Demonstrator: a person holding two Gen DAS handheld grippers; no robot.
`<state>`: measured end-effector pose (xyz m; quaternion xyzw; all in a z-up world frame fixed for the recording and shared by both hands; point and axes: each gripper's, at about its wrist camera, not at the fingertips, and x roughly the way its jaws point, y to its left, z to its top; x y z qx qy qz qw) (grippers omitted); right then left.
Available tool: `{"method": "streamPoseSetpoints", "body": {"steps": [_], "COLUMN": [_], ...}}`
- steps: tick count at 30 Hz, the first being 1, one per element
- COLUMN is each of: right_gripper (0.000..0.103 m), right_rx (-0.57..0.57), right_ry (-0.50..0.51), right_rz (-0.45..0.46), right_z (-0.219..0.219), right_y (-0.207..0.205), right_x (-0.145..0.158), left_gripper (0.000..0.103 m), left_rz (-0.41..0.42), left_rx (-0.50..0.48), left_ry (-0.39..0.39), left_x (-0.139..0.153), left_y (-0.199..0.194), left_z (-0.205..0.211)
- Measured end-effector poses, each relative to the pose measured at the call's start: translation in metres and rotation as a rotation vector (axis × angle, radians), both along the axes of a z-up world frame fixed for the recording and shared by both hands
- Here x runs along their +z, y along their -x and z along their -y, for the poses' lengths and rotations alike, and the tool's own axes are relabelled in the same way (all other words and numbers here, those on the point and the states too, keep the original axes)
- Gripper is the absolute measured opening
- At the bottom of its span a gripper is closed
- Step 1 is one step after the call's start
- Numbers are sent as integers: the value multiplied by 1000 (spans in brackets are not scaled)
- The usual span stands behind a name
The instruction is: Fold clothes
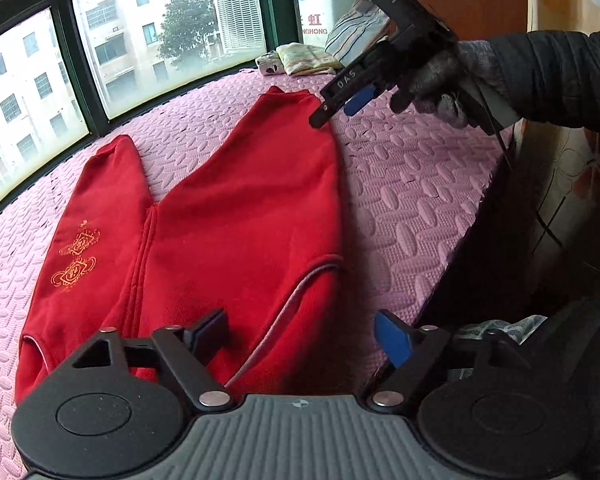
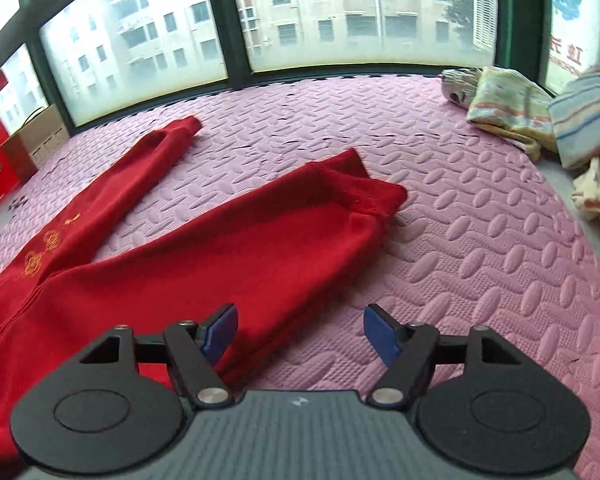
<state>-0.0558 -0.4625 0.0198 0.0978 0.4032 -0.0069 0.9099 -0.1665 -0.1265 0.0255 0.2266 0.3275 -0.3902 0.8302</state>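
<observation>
Red trousers point(image 1: 236, 216) spread flat on the pink foam mat point(image 1: 412, 208), waistband toward the near edge, both legs fanning out toward the window point(image 1: 112, 40) edge; gold embroidery point(image 1: 76, 258) on the leg nearer the window. Same trousers point(image 2: 236, 256) in the right wrist view, one cuff lying near the middle of the mat point(image 2: 480, 264).

Left gripper point(image 1: 300, 338) low over the waistband end, jaws apart, nothing pinched between them, red cloth and a grey seam line visible through the gap. Right gripper point(image 2: 300, 334) over the side edge of the nearer leg, jaws likewise apart and gripping nothing. In the left wrist view, right gripper point(image 1: 336, 110) held aloft by a gloved hand point(image 1: 440, 88) beside the far cuff.

Small pile of folded cloths point(image 2: 532, 120) at the far corner of the mat, by the window. Cardboard box point(image 2: 36, 136) at the opposite far corner.
</observation>
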Motion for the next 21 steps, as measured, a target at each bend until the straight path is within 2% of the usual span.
{"method": "streamPoseSetpoints", "body": {"steps": [2, 4, 5, 7, 9, 10, 11, 14, 19, 21], "right_gripper": [67, 63, 60, 57, 50, 40, 31, 14, 9, 9], "right_rx": [-56, -96, -109, -126, -145, -158, -169, -199, -208, -185], "right_ry": [-34, -61, -68, -71, -77, -83, -93, -120, -203, -199], "right_rz": [1, 3, 7, 9, 12, 12, 6, 4, 59, 80], "right_z": [13, 21, 23, 26, 27, 28, 29, 31, 30, 20], "right_y": [-10, -20, -24, -31, -36, -39, -41, -49, -68, -83], "right_x": [-2, -5, -7, -9, -10, -11, -10, -5, 20, 33], "left_gripper": [66, 48, 44, 29, 22, 19, 18, 15, 14, 14], "left_rz": [9, 9, 6, -6, -12, -10, -13, -38, -99, -125], "left_rx": [7, 21, 28, 38, 51, 58, 66, 106, 197, 242], "left_ry": [-2, -1, 2, 27, 49, 61, 74, 128, 246, 287], "left_x": [-1, 0, 1, 6, 11, 15, 18, 28, 48, 54], "left_y": [-1, -3, -5, -9, -12, -14, -15, -23, -40, -50], "left_z": [-2, -5, -6, -10, -13, -15, -17, -26, -50, -61]}}
